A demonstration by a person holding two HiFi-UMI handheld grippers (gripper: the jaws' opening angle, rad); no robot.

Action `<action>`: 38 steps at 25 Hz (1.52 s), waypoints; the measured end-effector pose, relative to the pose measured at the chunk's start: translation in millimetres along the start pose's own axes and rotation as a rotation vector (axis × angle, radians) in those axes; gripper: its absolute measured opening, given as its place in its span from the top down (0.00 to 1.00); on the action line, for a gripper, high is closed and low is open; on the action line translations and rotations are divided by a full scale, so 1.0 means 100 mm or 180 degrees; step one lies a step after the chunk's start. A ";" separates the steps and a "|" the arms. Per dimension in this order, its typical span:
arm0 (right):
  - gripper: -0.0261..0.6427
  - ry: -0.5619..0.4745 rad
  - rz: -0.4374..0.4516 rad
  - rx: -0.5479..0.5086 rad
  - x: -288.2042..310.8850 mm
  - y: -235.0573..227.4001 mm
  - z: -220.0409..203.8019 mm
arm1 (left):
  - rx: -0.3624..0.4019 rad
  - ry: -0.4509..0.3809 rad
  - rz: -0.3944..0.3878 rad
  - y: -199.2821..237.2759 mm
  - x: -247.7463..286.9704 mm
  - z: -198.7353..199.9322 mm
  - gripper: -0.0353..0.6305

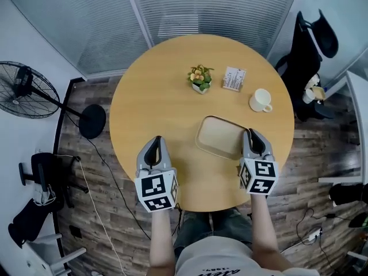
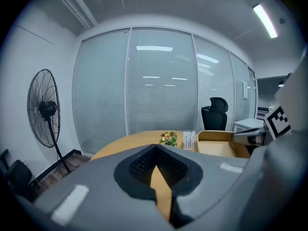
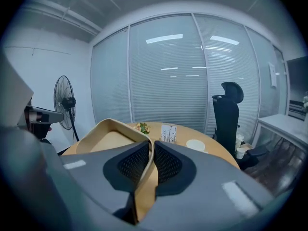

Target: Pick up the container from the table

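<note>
The container [image 1: 221, 135] is a shallow tan tray with rounded corners, over the near right part of the round wooden table [image 1: 155, 96]. My right gripper [image 1: 251, 134] is shut on its right rim. In the right gripper view the thin rim runs between the black pads [image 3: 132, 165] and the container [image 3: 103, 141] stretches away to the left. The left gripper view shows the container [image 2: 214, 143] raised off the tabletop. My left gripper [image 1: 153, 145] hangs over the table's near left edge, jaws shut on nothing [image 2: 156, 150], well apart from the container.
A small potted plant [image 1: 200, 78], a card holder [image 1: 234, 79] and a white cup [image 1: 261, 100] stand on the far half of the table. A floor fan [image 1: 23, 91] is at the left, a black office chair [image 1: 310, 45] at the right. Glass walls lie behind.
</note>
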State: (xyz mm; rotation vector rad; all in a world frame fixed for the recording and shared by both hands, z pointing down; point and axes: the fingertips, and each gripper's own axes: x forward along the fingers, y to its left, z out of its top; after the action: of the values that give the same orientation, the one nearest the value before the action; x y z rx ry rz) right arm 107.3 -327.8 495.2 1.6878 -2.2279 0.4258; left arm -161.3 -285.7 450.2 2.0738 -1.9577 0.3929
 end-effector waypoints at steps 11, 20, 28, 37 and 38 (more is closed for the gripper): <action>0.88 -0.0528 -0.0013 -0.0170 -0.20 -0.02 0.81 | 0.0066 -0.0390 0.0106 0.06 -0.23 0.56 0.94; 0.88 -0.0833 -0.0018 -0.0192 -0.33 -0.03 1.21 | 0.0140 -0.0613 0.0141 0.07 -0.38 0.87 0.94; 0.88 -0.0995 0.0007 -0.0221 -0.46 -0.03 1.39 | 0.0177 -0.0764 0.0147 0.07 -0.48 1.09 0.94; 0.88 -0.1124 0.0067 -0.0256 -0.53 0.01 1.57 | 0.0189 -0.0859 0.0133 0.04 -0.51 1.24 0.94; 0.88 -0.1127 0.0077 -0.0259 -0.54 0.01 1.57 | 0.0196 -0.0866 0.0134 0.03 -0.52 1.25 0.94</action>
State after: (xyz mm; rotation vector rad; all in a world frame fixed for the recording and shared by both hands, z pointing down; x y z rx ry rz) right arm 109.7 -346.1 329.9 1.8099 -2.4716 0.0396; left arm -165.2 -284.1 314.8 2.2280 -2.1680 0.1889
